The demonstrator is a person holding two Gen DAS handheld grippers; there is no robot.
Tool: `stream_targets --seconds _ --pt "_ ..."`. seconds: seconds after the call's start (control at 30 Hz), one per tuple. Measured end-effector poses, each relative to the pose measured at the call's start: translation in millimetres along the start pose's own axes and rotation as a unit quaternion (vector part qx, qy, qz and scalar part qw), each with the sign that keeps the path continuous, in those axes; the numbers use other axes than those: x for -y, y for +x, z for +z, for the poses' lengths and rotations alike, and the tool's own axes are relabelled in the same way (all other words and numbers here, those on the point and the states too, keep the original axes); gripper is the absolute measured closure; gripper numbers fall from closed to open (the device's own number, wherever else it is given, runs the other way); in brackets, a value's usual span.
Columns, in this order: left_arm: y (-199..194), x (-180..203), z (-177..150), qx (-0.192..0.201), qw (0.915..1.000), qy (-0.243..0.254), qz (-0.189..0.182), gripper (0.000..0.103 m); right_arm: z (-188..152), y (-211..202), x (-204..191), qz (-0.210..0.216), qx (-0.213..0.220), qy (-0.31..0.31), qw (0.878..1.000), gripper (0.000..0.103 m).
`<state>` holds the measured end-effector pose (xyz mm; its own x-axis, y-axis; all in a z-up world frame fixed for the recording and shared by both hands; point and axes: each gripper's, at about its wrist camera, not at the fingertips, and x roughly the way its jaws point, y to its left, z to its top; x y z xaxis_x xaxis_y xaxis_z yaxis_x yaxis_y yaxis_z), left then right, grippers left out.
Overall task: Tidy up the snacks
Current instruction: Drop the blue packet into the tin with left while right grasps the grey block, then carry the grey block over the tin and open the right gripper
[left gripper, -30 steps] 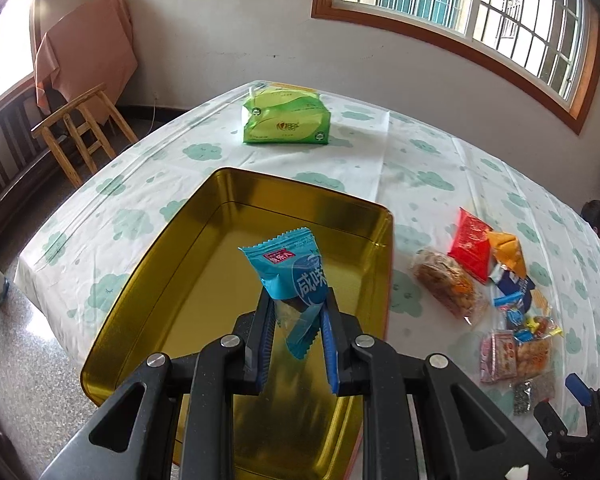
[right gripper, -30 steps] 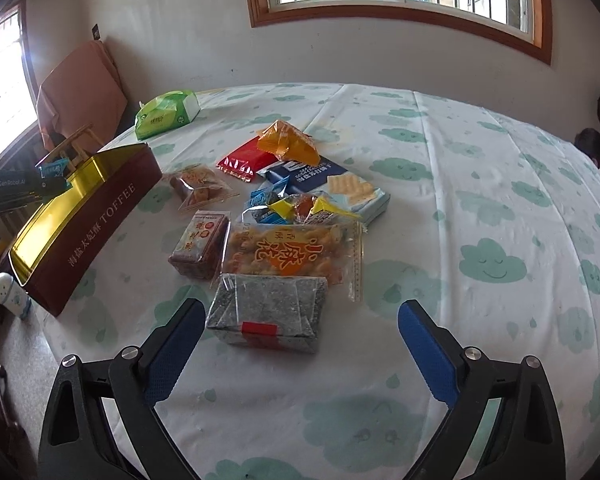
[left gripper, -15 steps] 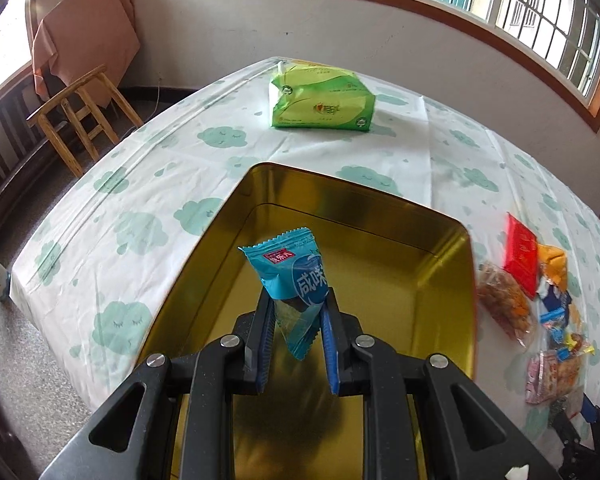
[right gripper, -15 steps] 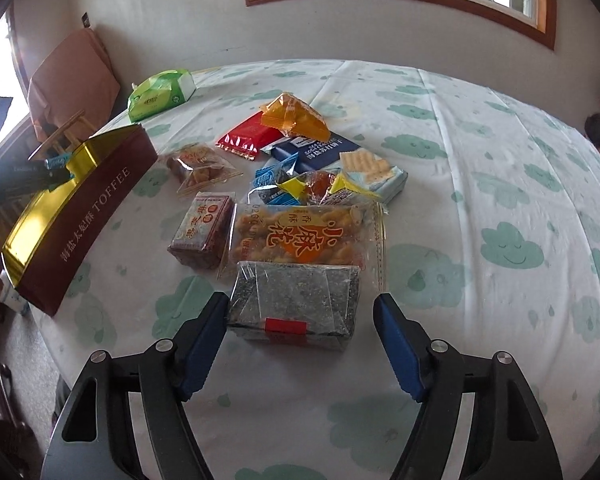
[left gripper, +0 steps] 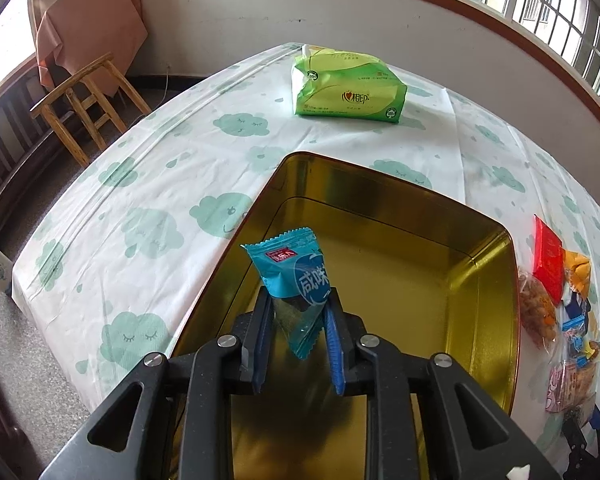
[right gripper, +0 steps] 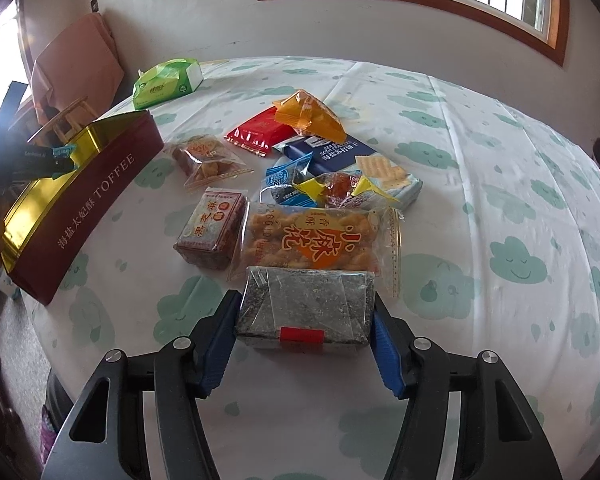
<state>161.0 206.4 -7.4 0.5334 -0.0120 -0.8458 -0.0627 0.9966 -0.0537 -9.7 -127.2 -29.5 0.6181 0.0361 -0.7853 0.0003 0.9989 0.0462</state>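
Note:
My left gripper point(left gripper: 298, 300) hovers over the open gold toffee tin point(left gripper: 400, 200) and holds a small blue snack packet point(left gripper: 292, 268) upright by its lower end. Its jaws are starting to open, and the packet still sits between the pads. In the right wrist view my right gripper point(right gripper: 305, 320) is low on the tablecloth, closing on a grey speckled packet point(right gripper: 308, 300) with a red seal. Its blue pads point(right gripper: 220, 344) touch the packet's two short sides. The tin point(right gripper: 96, 196) stands at the left, with the left gripper above it.
Behind the grey packet lies a pile of snacks: an orange twist-snack bag point(right gripper: 316, 240), a brown boxed packet point(right gripper: 212, 228), and red, orange and blue packets. A green tissue pack point(left gripper: 348, 84) sits at the table's far end. A wooden chair point(left gripper: 88, 96) stands off the left edge.
The left gripper has carried the blue packet forward over the tin and lower. The right gripper's wide jaws have narrowed onto the grey packet's sides.

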Motion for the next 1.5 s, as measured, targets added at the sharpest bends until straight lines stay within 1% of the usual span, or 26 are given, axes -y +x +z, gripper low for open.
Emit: stream_targets --seconds 0.13,0.23,0.4,0.5,0.63,0.7,0.77,0.83,0.97,1.03,1.1,1.23,1.33,1.4,1.47,1.5 --pt "-5 -2 0 0.008 0.9999 0.001 0.006 0.077 -3 -4 -10 0.007 -0.004 -0.02 1.0 0.042" --pt "-10 -4 -1 0.015 0.9998 0.001 0.009 0.071 -3 -11 -19 0.018 -0.002 -0.036 0.999 0.042" --pt "-23 -7 -6 0.026 0.9997 -0.004 0.002 0.07 4 -27 -36 0.052 0.01 -0.056 0.997 0.042" --pt "-36 -8 -12 0.038 0.9993 -0.006 0.001 0.066 16 -37 -51 0.078 0.02 -0.068 0.994 0.042" --pt "-57 -14 -25 0.056 0.9982 -0.02 0.002 0.057 41 -47 -76 0.116 0.046 -0.087 0.988 0.042" --pt "-68 -20 -33 0.064 0.9973 -0.037 0.005 0.057 58 -46 -90 0.145 0.047 -0.091 0.984 0.042" --pt "-79 -27 -39 0.073 0.996 -0.049 0.009 0.055 73 -43 -104 0.164 0.048 -0.097 0.981 0.042" --pt "-91 -33 -47 0.083 0.9947 -0.058 0.02 0.05 88 -36 -118 0.18 0.045 -0.102 0.977 0.042" --pt "-106 -42 -62 0.094 0.9931 -0.058 0.039 0.049 111 -21 -142 0.199 0.037 -0.113 0.973 0.042" --pt "-111 -47 -70 0.094 0.9928 -0.064 0.039 0.049 118 -14 -148 0.207 0.031 -0.109 0.972 0.042" --pt "-114 -52 -75 0.091 0.9928 -0.071 0.031 0.049 121 -10 -153 0.207 0.028 -0.11 0.972 0.042" --pt "-116 -58 -83 0.084 0.993 -0.078 0.028 0.049 129 -2 -171 0.207 0.03 -0.131 0.969 0.042" --pt "-116 -59 -86 0.079 0.9938 -0.074 0.027 0.049 140 20 -190 0.218 0.006 -0.154 0.964 0.042" --pt "-117 -59 -88 0.08 0.9938 -0.071 0.031 0.049 146 33 -203 0.208 -0.002 -0.171 0.963 0.042" --pt "-118 -60 -88 0.082 0.9937 -0.069 0.033 0.049 153 49 -216 0.213 -0.021 -0.184 0.959 0.042" --pt "-118 -60 -89 0.082 0.9937 -0.069 0.033 0.049 155 56 -222 0.208 -0.028 -0.19 0.959 0.042"
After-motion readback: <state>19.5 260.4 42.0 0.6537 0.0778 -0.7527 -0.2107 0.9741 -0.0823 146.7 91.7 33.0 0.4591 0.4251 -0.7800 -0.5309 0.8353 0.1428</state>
